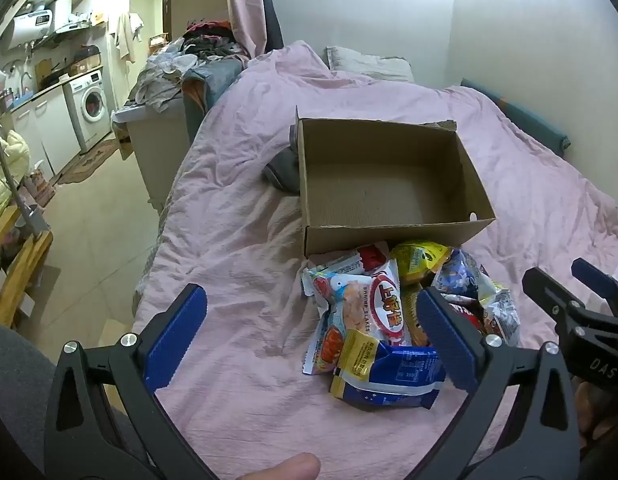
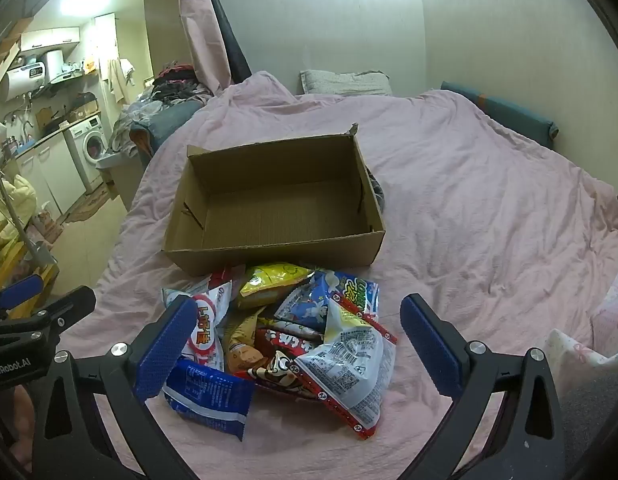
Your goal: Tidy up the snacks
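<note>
I have both grippers spread wide and holding nothing, the left gripper (image 1: 311, 336) and the right gripper (image 2: 297, 344) hovering above the pile of snack packets (image 2: 285, 332) on the pink bedspread (image 2: 489, 220). The cardboard box (image 2: 269, 200) sits open just behind the pile, its front wall touching the nearest packets.

Matt corrugated cardboard box (image 2: 269, 216), glossy, probably plastic-film snack packets (image 2: 341, 356), crumpled pink cloth bedcover (image 2: 489, 208).
</note>
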Available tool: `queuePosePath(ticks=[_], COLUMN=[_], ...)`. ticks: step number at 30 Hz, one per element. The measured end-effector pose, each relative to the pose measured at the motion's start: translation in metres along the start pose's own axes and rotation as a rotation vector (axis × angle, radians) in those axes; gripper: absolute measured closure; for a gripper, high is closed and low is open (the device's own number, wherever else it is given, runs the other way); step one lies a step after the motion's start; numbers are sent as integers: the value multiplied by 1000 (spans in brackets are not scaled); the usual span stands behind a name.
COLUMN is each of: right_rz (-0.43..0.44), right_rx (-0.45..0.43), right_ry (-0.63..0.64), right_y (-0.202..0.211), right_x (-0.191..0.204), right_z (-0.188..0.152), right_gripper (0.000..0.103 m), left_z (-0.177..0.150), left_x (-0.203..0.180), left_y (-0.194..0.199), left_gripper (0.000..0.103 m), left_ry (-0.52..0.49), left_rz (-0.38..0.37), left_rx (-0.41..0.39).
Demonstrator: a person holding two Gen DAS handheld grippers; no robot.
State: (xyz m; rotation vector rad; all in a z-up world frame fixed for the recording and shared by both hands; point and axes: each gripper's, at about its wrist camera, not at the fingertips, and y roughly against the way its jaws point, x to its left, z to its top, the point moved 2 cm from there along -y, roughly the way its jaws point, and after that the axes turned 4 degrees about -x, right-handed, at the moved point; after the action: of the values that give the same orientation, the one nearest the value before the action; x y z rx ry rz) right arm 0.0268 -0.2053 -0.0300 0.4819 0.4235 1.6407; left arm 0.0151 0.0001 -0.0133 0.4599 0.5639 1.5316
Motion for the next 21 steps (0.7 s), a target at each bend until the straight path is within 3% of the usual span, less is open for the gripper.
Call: queuePosePath(ticks=[21], right_rz=[0], right_rx=[-1], right_ry=[-3], right_y=[1], right_x=[1], right_z=[-1], right_gripper=[0], left_z=[0], left_x=[2], left_y=[-1], left_gripper=[0], left_ry=[-2], left_rz=[2], left_rx=[3])
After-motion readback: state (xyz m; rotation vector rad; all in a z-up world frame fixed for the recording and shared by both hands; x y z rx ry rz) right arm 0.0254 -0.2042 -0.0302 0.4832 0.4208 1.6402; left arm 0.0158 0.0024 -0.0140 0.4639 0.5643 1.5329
